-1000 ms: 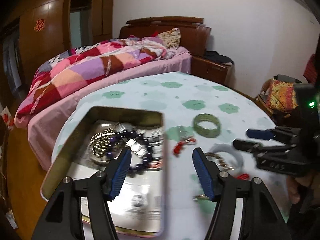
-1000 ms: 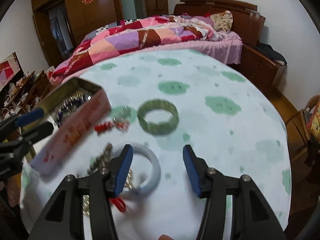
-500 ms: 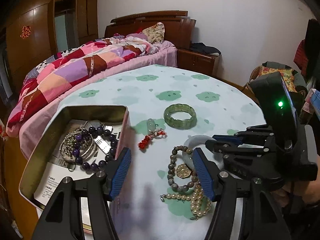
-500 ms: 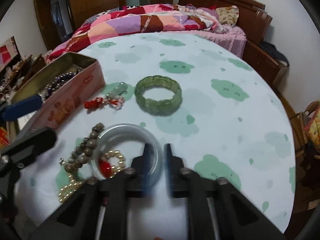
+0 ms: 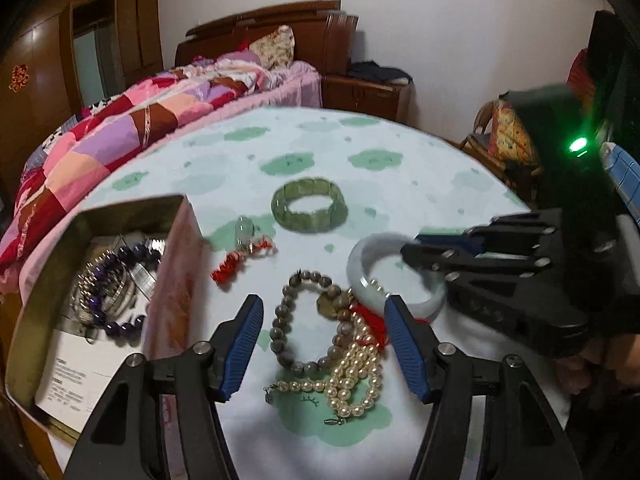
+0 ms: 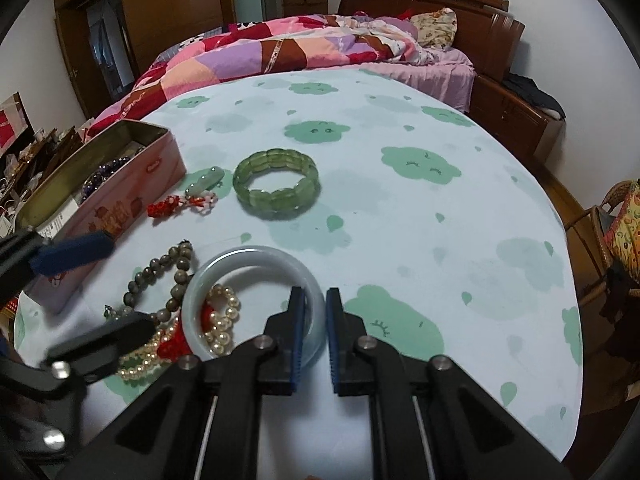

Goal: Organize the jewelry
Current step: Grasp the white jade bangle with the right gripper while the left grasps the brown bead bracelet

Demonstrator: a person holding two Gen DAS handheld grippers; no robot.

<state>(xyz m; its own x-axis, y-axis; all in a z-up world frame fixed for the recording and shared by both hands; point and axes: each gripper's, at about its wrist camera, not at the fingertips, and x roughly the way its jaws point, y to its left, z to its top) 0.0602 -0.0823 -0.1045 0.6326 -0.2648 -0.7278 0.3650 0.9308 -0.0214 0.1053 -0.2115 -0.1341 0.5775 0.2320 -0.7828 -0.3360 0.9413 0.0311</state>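
My right gripper [image 6: 314, 300] is shut on the rim of a pale jade bangle [image 6: 248, 258], which rests on the table; in the left wrist view the bangle [image 5: 362, 264] lies right of centre with that gripper [image 5: 408, 246] on it. My left gripper [image 5: 322, 316] is open and empty above a grey bead bracelet [image 5: 294, 320] and a pearl strand [image 5: 352, 376]. A green bracelet [image 6: 276, 184] and a red tassel charm [image 6: 182, 202] lie further out. The pink tin [image 6: 108, 200] holds purple beads and silver bangles [image 5: 106, 292].
The round table has a pale cloth with green cloud prints [image 6: 420, 168]. A bed with a patchwork quilt [image 6: 280, 48] stands behind it. A chair with a patterned cushion [image 5: 508, 136] is at the right.
My right gripper has closed from wide open onto the bangle's near rim. My left gripper has moved right, from over the tin to over the bead pile.
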